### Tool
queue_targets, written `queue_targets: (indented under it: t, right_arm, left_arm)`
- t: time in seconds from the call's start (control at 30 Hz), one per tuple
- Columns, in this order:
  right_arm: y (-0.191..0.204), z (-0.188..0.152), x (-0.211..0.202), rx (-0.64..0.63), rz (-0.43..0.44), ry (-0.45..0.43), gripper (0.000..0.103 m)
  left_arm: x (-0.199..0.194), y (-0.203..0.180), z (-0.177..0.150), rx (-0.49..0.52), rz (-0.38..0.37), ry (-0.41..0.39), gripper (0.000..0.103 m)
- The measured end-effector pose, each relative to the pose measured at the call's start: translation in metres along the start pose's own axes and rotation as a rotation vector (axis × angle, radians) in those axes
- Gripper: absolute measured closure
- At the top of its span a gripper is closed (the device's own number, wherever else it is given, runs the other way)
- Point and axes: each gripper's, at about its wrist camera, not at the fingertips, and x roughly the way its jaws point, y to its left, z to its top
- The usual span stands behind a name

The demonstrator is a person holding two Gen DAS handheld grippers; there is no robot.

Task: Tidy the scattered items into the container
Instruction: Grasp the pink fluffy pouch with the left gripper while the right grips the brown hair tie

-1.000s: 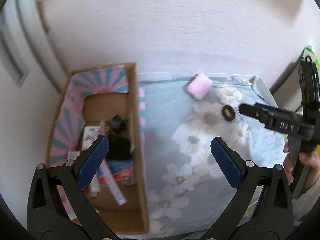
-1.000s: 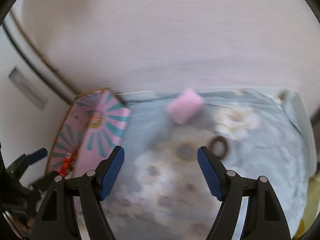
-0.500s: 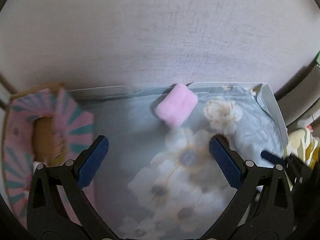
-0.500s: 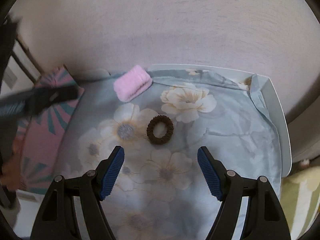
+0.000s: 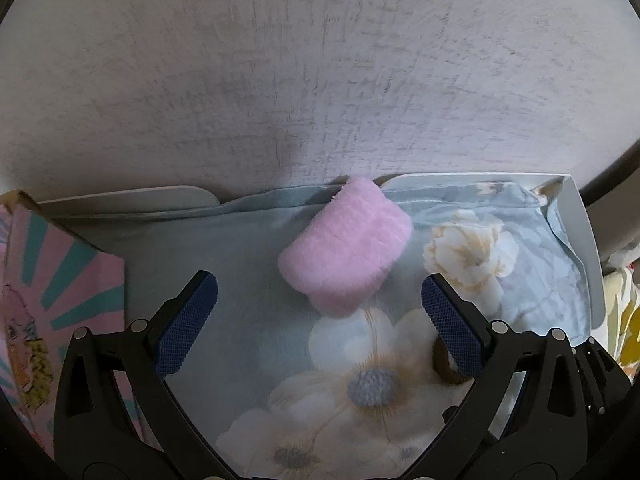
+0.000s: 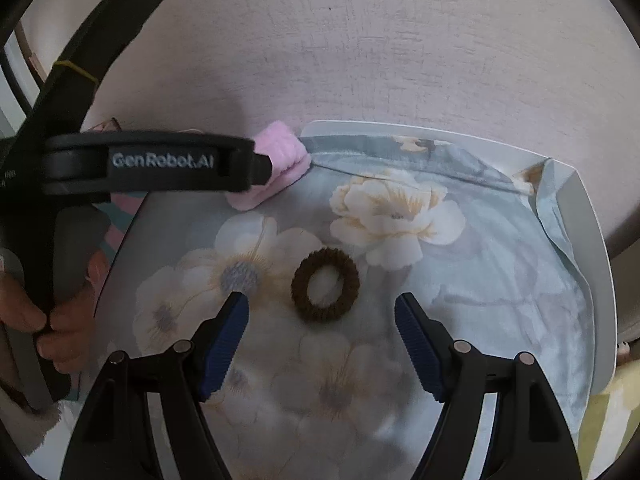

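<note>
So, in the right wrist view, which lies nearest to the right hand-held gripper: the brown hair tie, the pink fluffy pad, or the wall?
From the right hand-held gripper:
1. Brown fabric hair tie, just ahead, centre.
2. Pink fluffy pad, farther, left.
3. Pale textured wall, behind the table.

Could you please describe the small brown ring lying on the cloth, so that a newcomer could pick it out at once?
Start from the pale blue floral cloth covering the white table. Near its middle, just ahead of the open right gripper, lies a dark brown ribbed fabric hair tie. Unlike the fluffy pink rectangular pad at the far edge by the wall, it is a thin loop with cloth showing through its hole.
</note>
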Motion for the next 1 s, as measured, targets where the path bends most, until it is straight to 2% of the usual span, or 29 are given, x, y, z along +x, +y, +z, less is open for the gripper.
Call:
queue_targets:
  t: [0.43, 0.73, 0.8, 0.83, 0.9, 0.93, 0.97, 1.0]
  right_arm:
    - [0.009, 0.006, 0.015, -0.070, -0.032, -0.004, 0.031]
    - [0.008, 0.006, 0.015, -0.055, -0.027, 0.000, 0.031]
    - [0.007, 0.006, 0.014, -0.054, -0.024, 0.000, 0.032]
    - [0.007, 0.006, 0.014, -0.053, -0.020, 0.000, 0.036]
    - [0.007, 0.006, 0.014, -0.052, -0.003, 0.006, 0.046]
    - [0.008, 0.005, 0.015, -0.056, 0.004, 0.015, 0.055]
    - [0.009, 0.005, 0.016, -0.061, 0.004, 0.020, 0.065]
    - [0.010, 0.004, 0.016, -0.071, -0.001, 0.024, 0.069]
  left_arm:
    - [0.018, -0.009, -0.001, 0.039, 0.039, -0.010, 0.002]
    - [0.020, -0.010, -0.002, 0.042, 0.042, -0.008, 0.005]
    - [0.022, -0.009, -0.002, 0.038, 0.036, 0.001, 0.018]
    - [0.022, -0.009, -0.003, 0.038, 0.031, 0.004, 0.022]
    - [0.023, -0.011, -0.005, 0.049, 0.028, 0.010, 0.035]
    - [0.022, -0.013, -0.006, 0.061, 0.030, 0.009, 0.039]
    - [0.022, -0.015, -0.008, 0.073, 0.030, 0.006, 0.049]
    - [0.021, -0.017, -0.010, 0.088, 0.031, 0.002, 0.051]
